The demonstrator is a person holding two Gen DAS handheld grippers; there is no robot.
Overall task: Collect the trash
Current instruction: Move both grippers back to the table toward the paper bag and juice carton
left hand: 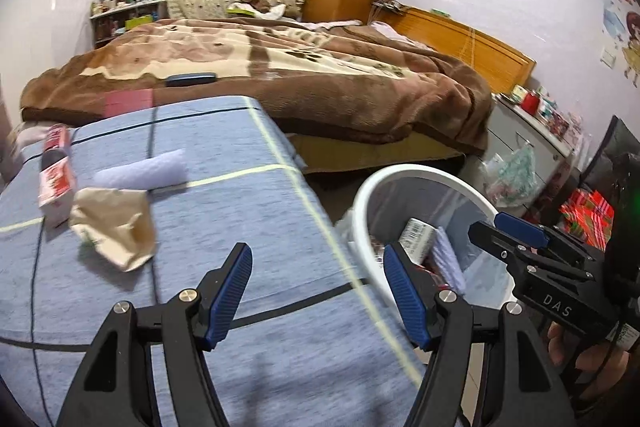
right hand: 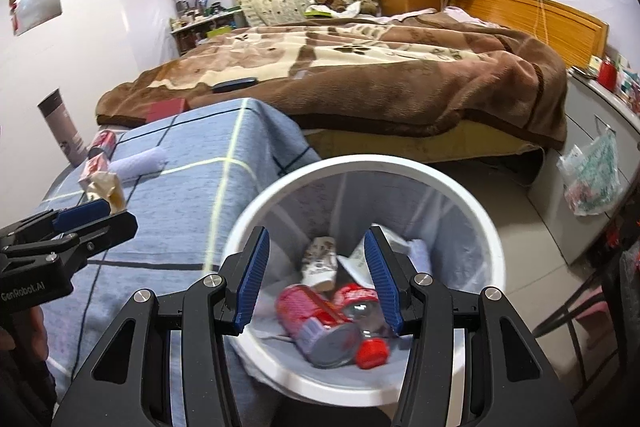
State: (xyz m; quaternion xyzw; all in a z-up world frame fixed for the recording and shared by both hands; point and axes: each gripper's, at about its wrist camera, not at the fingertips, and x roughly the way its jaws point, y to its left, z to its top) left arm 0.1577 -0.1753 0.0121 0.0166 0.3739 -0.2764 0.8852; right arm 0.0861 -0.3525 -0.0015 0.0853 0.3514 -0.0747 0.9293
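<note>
A white trash bin (right hand: 486, 223) with a clear liner stands beside the blue-cloth table (left hand: 240, 207). Inside lie a pink can (right hand: 316, 323), a plastic bottle with a red cap (right hand: 370, 347), a small printed carton (right hand: 320, 259) and paper. My right gripper (right hand: 318, 269) is open and empty above the bin's mouth. My left gripper (left hand: 318, 287) is open and empty over the table's right edge. On the table lie a crumpled tan paper (left hand: 116, 227), a red-white carton (left hand: 56, 187) and a pale purple roll (left hand: 140, 171). The bin (left hand: 420, 175) also shows in the left wrist view.
A bed with a brown blanket (left hand: 320, 67) fills the room behind the table. A grey cabinet (right hand: 600, 147) with a hanging plastic bag (right hand: 592, 179) stands right of the bin. A grey tumbler (right hand: 60, 127) and a red can (right hand: 102, 143) stand at the table's far left.
</note>
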